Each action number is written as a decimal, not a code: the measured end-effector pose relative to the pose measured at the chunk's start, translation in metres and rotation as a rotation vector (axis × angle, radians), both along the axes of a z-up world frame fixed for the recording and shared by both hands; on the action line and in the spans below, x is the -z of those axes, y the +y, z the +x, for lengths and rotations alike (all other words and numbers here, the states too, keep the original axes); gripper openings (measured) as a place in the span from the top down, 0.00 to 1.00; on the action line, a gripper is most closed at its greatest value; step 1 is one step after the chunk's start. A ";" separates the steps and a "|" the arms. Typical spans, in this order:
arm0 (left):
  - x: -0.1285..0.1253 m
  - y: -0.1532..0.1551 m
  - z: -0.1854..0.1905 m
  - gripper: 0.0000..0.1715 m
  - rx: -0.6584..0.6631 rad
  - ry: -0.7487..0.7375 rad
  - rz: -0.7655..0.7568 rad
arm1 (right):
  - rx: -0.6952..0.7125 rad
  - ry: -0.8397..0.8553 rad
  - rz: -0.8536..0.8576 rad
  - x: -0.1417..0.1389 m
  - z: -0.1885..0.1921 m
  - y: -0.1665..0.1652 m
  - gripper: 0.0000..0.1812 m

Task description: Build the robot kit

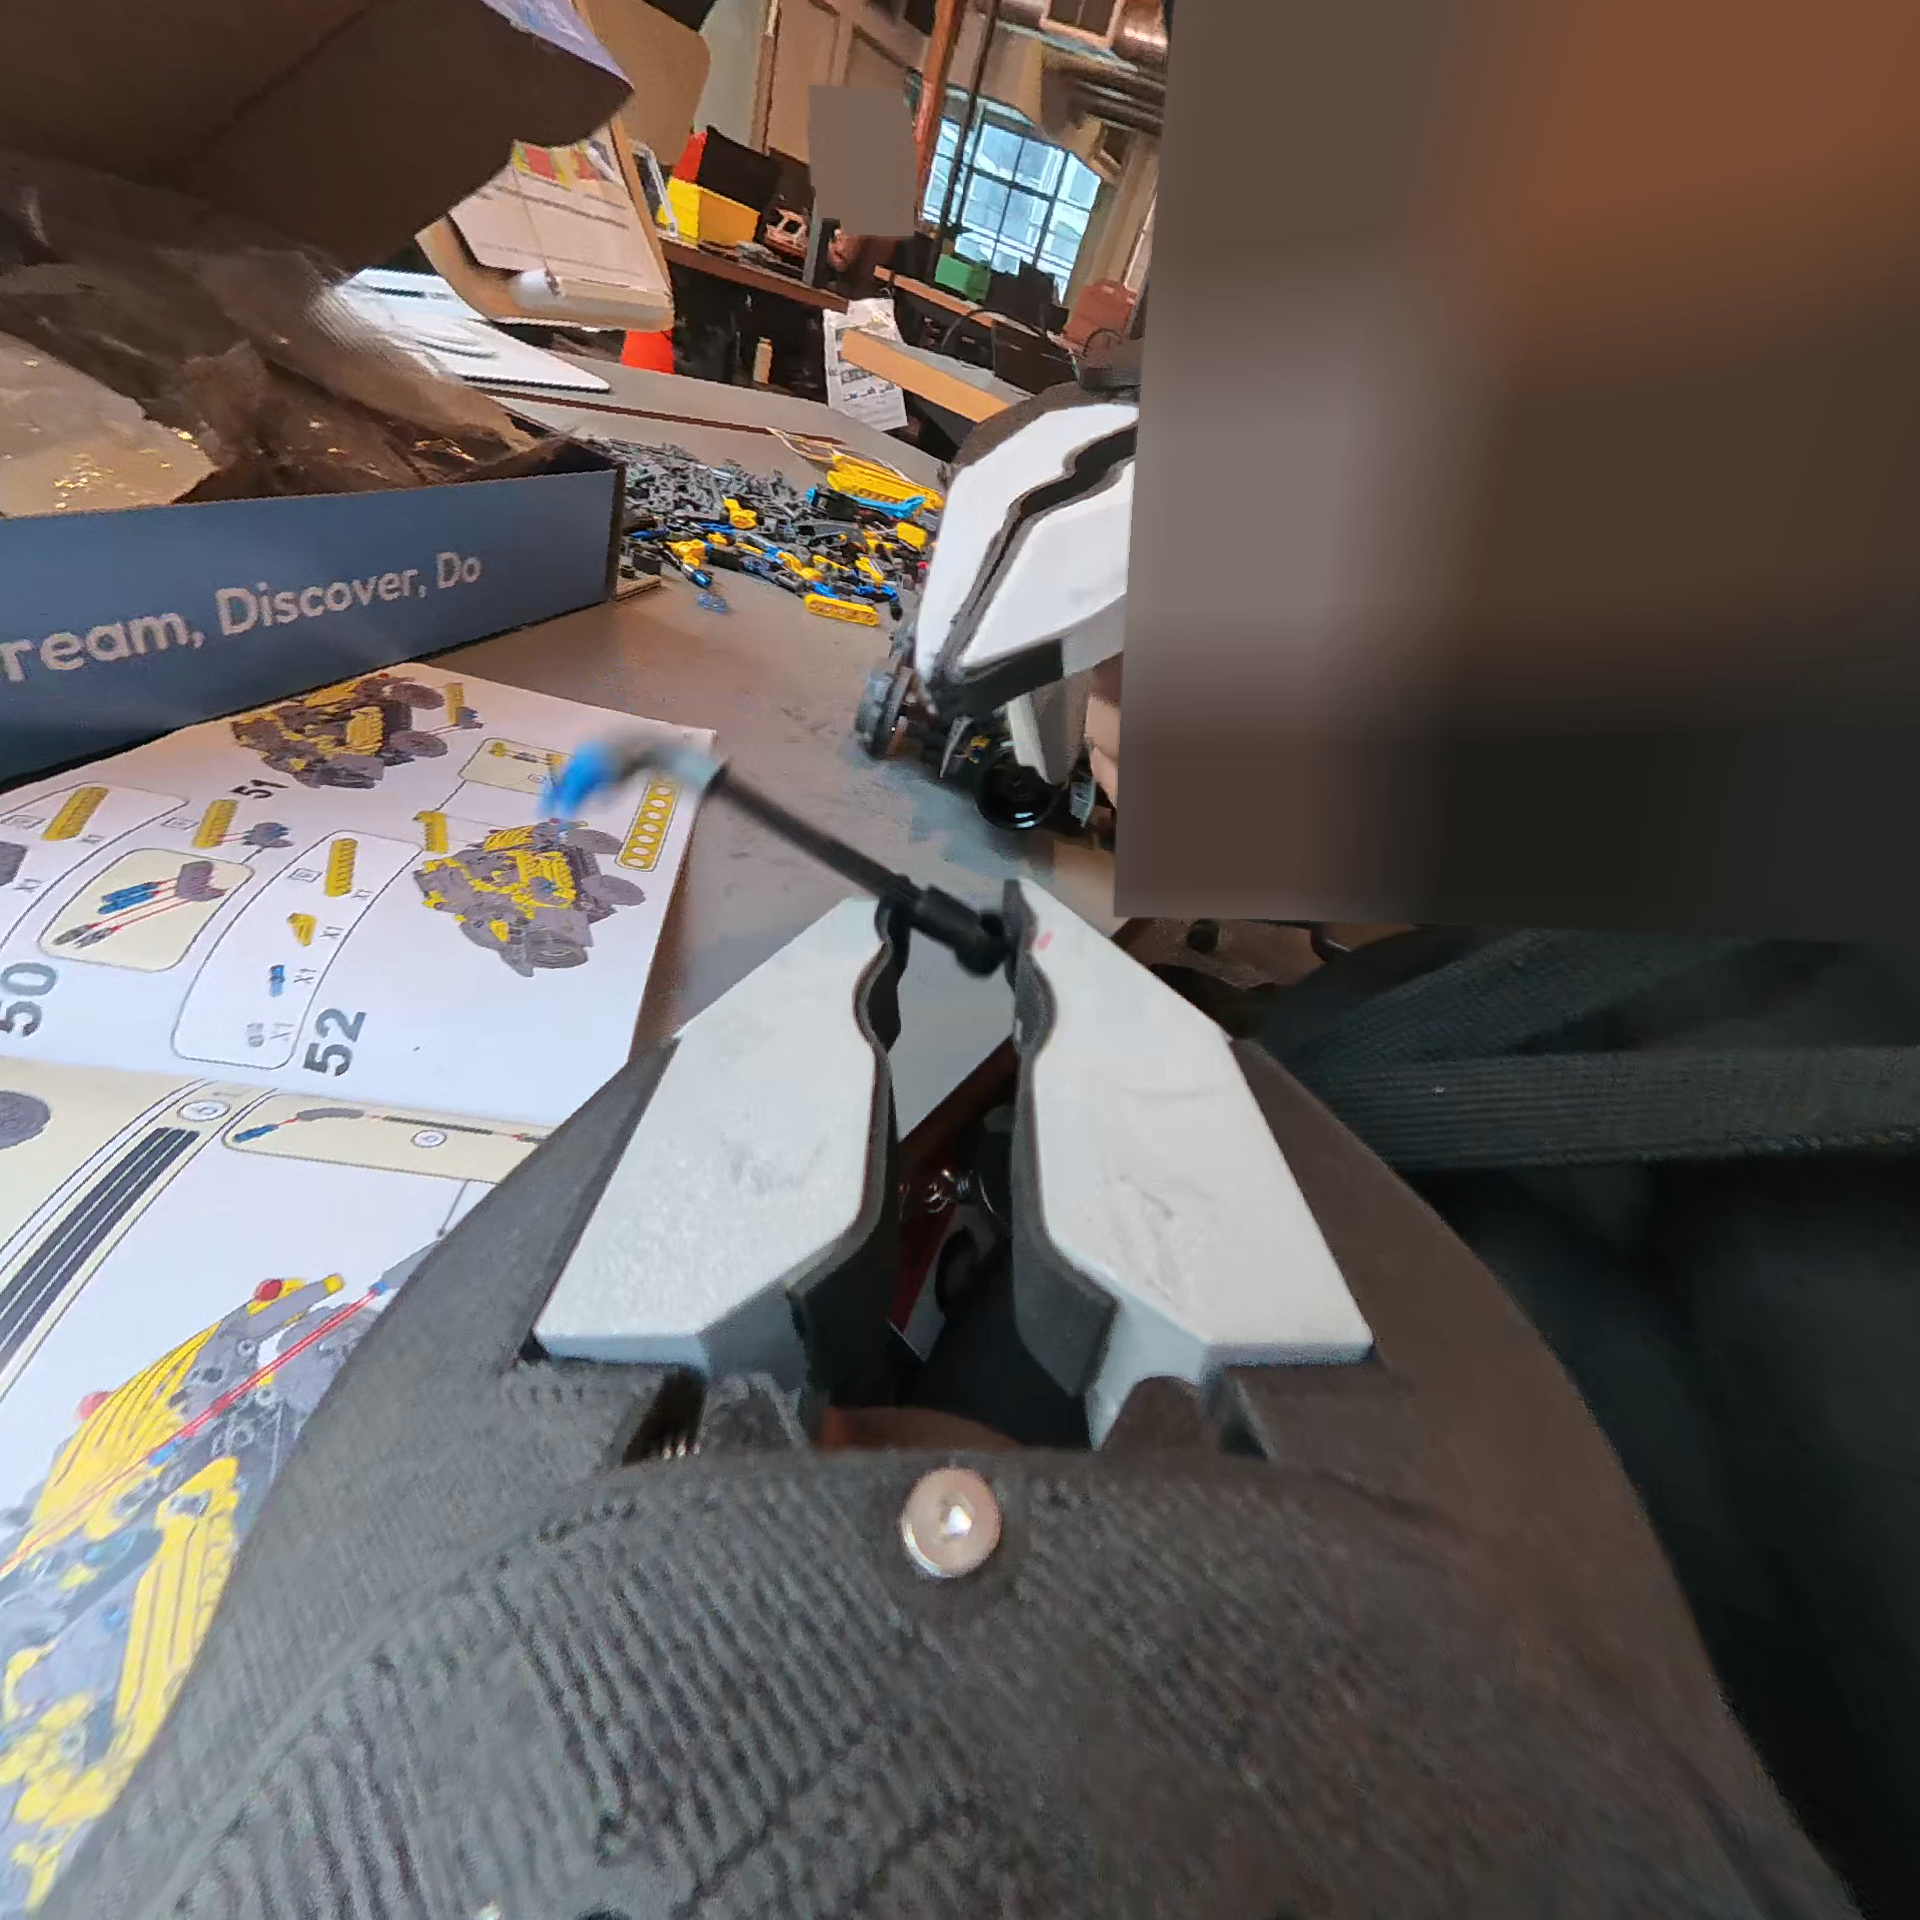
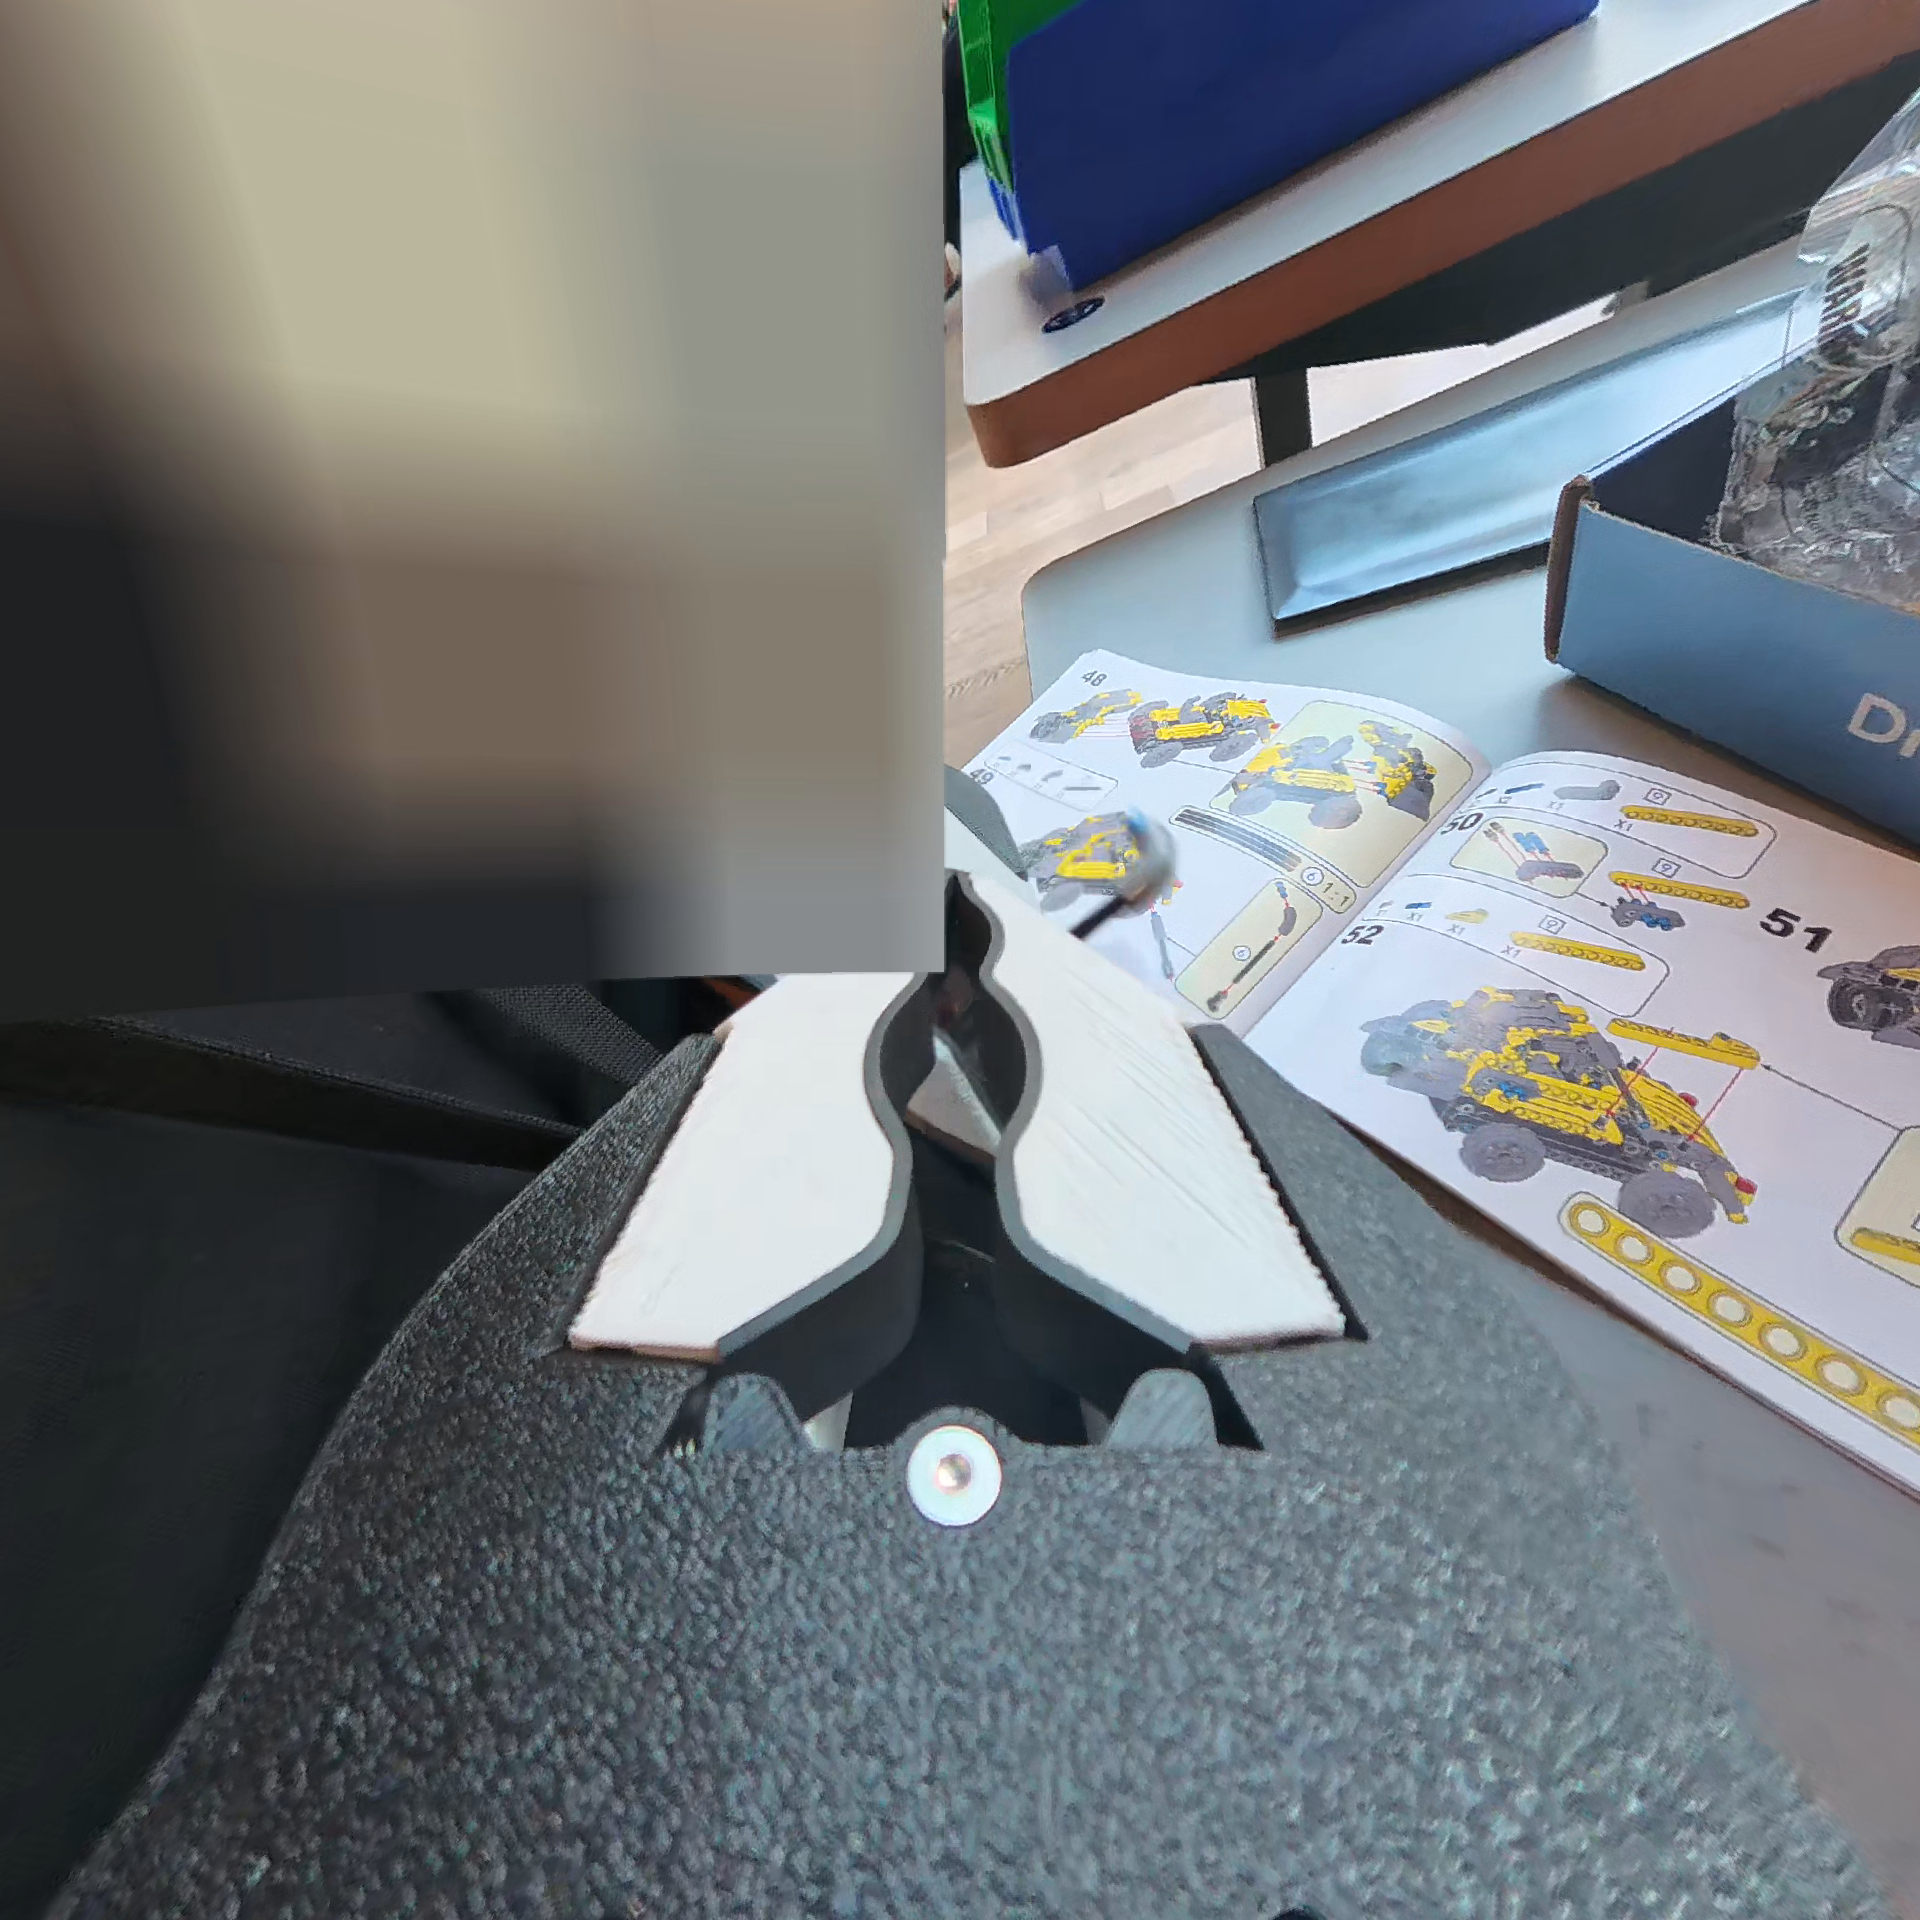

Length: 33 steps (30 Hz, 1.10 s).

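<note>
My left gripper (image 1: 951, 925), with grey fingers, is shut on the end of a thin black axle (image 1: 800, 831). The axle points up and left over the open instruction booklet (image 1: 364, 935) and carries a blurred grey and blue connector (image 1: 603, 769) at its far end. My right gripper (image 1: 920, 675), with white fingers, points down with its jaws shut on a small dark wheeled model (image 1: 966, 758) at the grey table (image 1: 769, 665). In the right wrist view my right gripper (image 2: 961, 904) is partly behind a blur patch, and the axle's connector (image 2: 1143, 857) shows just beyond it.
A blue cardboard box (image 1: 312, 592) with plastic bags (image 1: 208, 395) stands left. A pile of yellow, blue and grey parts (image 1: 790, 530) lies behind. A person's dark clothing (image 1: 1558, 1247) is close on the right. The booklet (image 2: 1558, 987), box (image 2: 1714, 644) and a dark flat lid (image 2: 1455, 520) show right. Left tips and right tips are each some 30 cm from the dark flat lid (image 2: 1455, 520).
</note>
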State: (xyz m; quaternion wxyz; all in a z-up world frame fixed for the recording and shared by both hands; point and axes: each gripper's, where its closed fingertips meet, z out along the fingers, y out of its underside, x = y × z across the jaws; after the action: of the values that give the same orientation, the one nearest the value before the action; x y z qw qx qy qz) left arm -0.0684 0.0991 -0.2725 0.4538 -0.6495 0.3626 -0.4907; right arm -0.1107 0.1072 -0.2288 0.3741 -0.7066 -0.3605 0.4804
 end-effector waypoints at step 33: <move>0.050 -0.002 -0.041 0.92 -0.339 0.314 0.030 | 0.030 -0.409 0.327 0.087 0.030 -0.033 0.87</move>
State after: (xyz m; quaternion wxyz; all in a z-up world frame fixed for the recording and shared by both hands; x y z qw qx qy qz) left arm -0.1091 0.0967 -0.3221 0.4774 -0.7628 0.3217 -0.2946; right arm -0.0808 0.0745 -0.3153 0.4098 -0.7244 -0.4910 0.2575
